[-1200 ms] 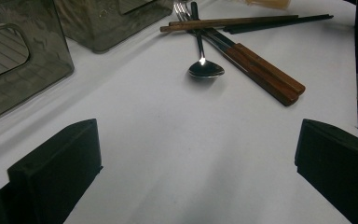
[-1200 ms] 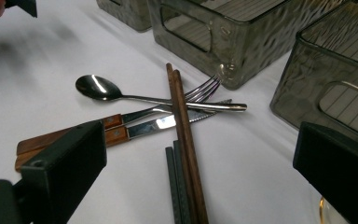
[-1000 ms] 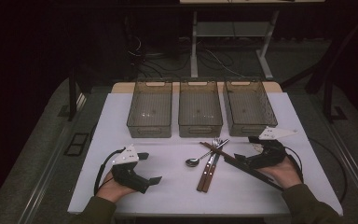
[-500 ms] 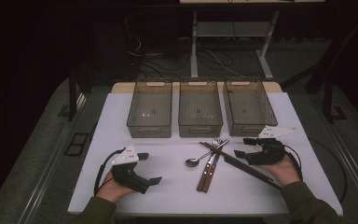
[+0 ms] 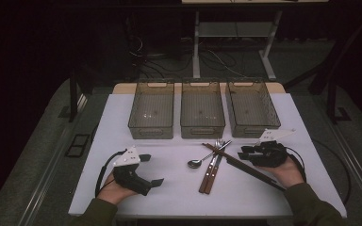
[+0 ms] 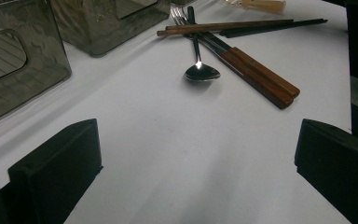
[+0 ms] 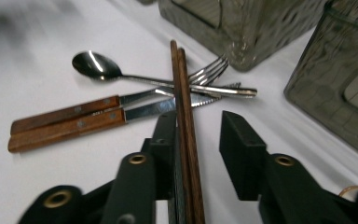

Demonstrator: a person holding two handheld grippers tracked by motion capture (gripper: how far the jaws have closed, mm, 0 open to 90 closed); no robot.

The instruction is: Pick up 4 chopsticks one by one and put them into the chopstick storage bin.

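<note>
Resting on the white table (image 5: 264,193) at about seven o'clock in the high view, the left gripper (image 5: 147,170) sits in the person's left hand (image 5: 111,192) with its jaws spread wide and nothing between them; in the left gripper view they frame bare tabletop. At four o'clock the right gripper (image 5: 243,152), held in the right hand (image 5: 290,170), points toward nine o'clock. Its jaws stand partly apart astride the pair of chopsticks (image 7: 185,135), which lie against one jaw with a gap to the other, so the claw is released rather than clenched. The chopsticks run from five o'clock up toward the centre, their tips crossing the cutlery. There a spoon (image 5: 195,163), a fork (image 7: 205,71) and a wood-handled knife (image 5: 207,174) lie in a loose pile near mid-table. Farther off, at twelve o'clock, three clear bins (image 5: 202,126) stand side by side.
</note>
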